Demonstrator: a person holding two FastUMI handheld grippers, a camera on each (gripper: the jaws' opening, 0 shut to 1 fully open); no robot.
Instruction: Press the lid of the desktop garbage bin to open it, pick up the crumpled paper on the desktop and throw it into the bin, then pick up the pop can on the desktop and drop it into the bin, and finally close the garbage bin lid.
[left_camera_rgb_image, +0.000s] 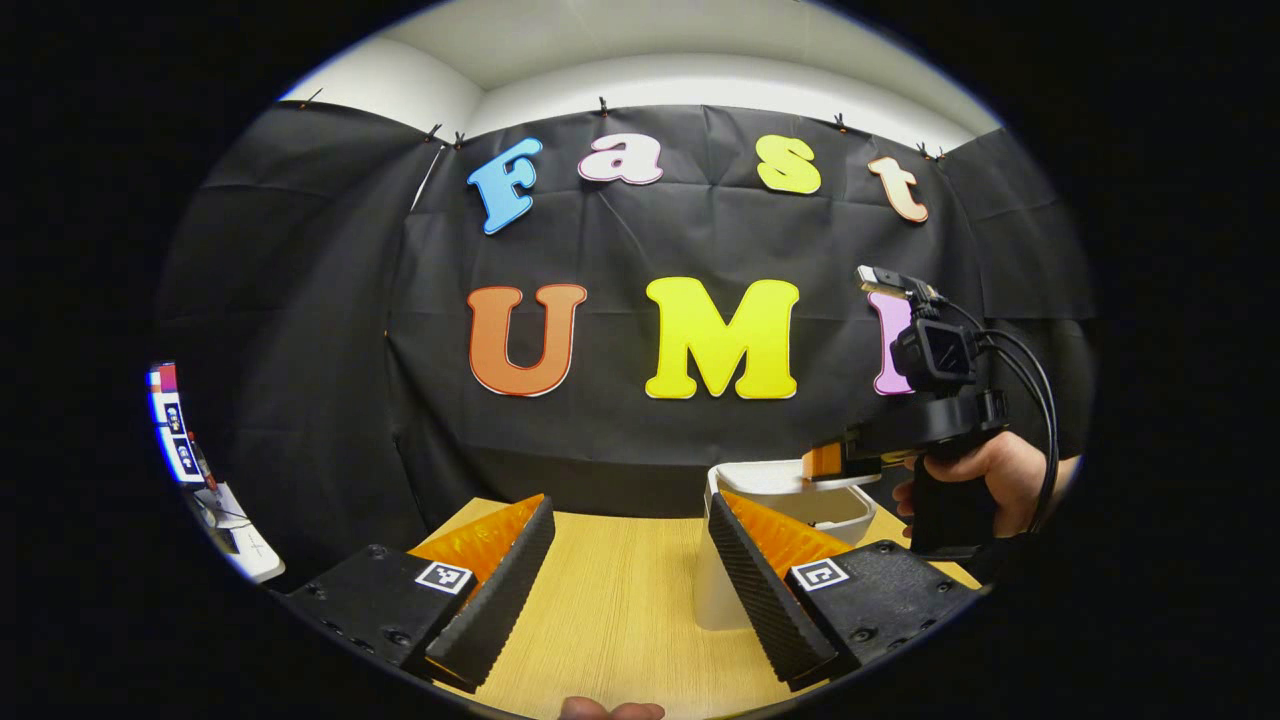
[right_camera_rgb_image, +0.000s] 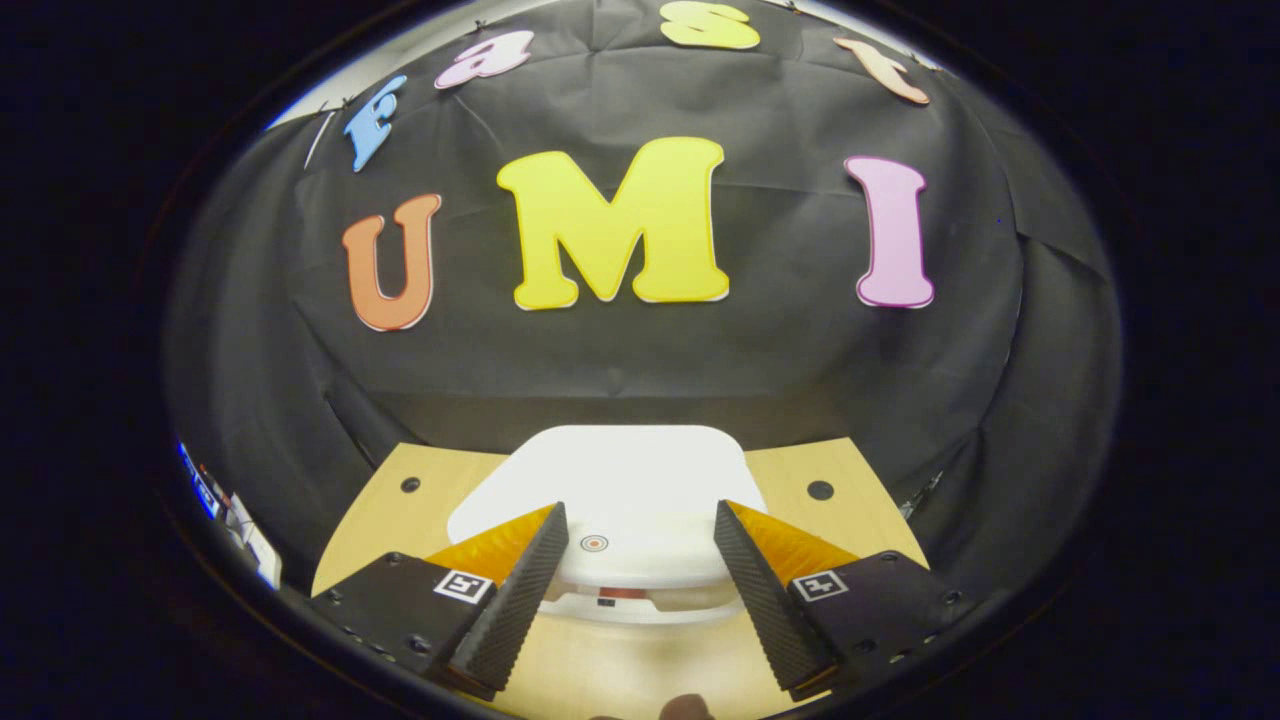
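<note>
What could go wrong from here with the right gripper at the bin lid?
1. The right gripper is open and straddles the front of the lid, so a push down may miss the small round mark on it.
2. The bin looks light; a hard or off-centre press may slide or tip it on the table.
3. The left gripper sits close beside the bin and could bump it.

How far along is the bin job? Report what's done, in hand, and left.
Done: nothing confirmable; the bin lid lies down. In hand: the right gripper hovers open over the lid's press mark; the left gripper is open and empty above the table. Left: cannot tell whether this is the opening press or the final close.
</note>
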